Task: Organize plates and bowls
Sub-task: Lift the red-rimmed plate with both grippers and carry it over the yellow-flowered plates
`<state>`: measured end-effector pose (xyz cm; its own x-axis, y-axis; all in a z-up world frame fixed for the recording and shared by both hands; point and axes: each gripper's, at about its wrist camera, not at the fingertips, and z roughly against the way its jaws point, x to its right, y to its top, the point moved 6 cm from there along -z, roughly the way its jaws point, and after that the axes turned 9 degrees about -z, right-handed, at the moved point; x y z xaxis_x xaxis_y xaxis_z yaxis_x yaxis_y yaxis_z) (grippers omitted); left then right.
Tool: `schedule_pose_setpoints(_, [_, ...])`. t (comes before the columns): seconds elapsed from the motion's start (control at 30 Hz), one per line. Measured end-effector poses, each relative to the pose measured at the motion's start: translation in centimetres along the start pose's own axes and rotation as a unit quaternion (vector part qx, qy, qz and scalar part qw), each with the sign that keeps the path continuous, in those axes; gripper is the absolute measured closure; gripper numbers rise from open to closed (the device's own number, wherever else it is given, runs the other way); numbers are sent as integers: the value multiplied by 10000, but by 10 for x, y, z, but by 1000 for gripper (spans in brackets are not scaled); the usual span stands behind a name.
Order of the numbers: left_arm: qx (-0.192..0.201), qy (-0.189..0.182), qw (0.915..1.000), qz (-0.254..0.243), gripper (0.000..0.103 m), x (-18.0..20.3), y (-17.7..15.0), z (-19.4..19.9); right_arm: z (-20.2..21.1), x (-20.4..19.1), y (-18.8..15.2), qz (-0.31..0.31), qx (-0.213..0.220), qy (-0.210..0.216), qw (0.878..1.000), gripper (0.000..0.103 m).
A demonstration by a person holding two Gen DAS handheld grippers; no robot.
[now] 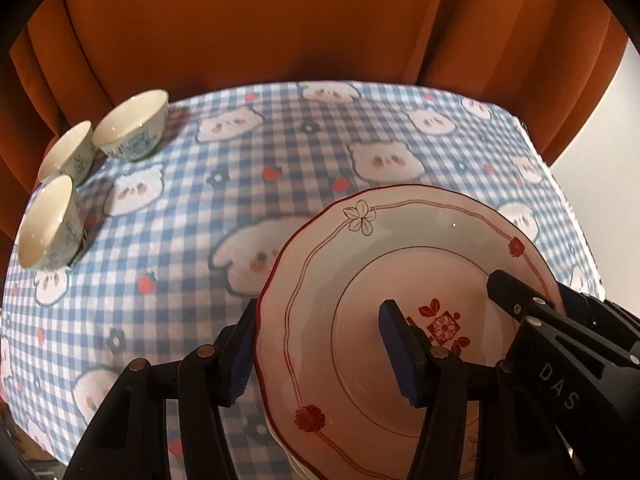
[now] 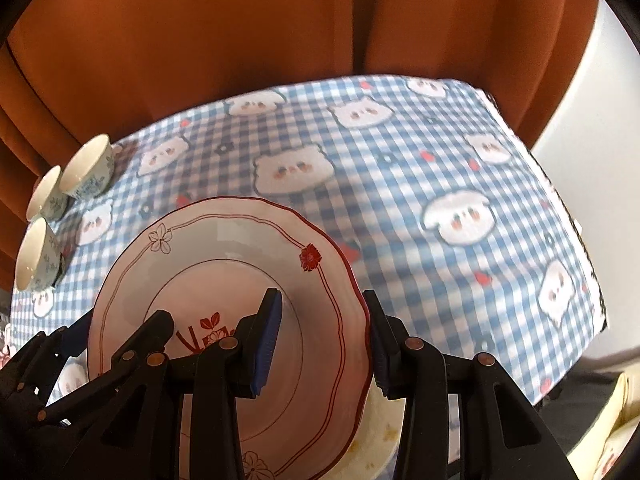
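Note:
A pink plate with red flowers [image 1: 360, 248] [image 2: 224, 248] tops a small stack, and a pale flowered plate [image 2: 380, 428] peeks out underneath. My left gripper [image 1: 320, 308] clamps the stack's left rim, one pad on the plate's face and one under the rim. My right gripper [image 2: 320, 296] clamps the opposite rim the same way. One of its fingers [image 1: 500, 284] shows across the plate in the left wrist view. The stack seems to hang just above the cloth. Three white bowls with blue pattern [image 1: 134, 128] [image 2: 86, 168] stand upright, clustered at the table's far left.
A blue checked tablecloth with bear faces [image 1: 280, 160] [image 2: 440, 168] covers the table. An orange curtain [image 1: 260, 20] hangs right behind the far edge. A white wall [image 2: 580, 92] lies beyond the table's right edge.

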<state>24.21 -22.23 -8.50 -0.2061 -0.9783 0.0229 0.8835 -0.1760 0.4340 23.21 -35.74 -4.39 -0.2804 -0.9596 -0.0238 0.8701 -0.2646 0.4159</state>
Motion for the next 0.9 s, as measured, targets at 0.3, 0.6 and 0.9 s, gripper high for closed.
schedule_pose_setpoints(0.3, [-282,73,9996,24,45,26,-22,-12,-18,32,-25,18,-389,-24,9992,58])
schedule_pose_setpoints(0.6, [-359,348,9984,269,45,38,-33,-23,-34,45,-30,375,-549,162,9977,58])
schedule_pose_setpoints(0.9, [-200,531,9975,430,41,39,-36,-23,-39,48,-33,642,-731,584,9935,58])
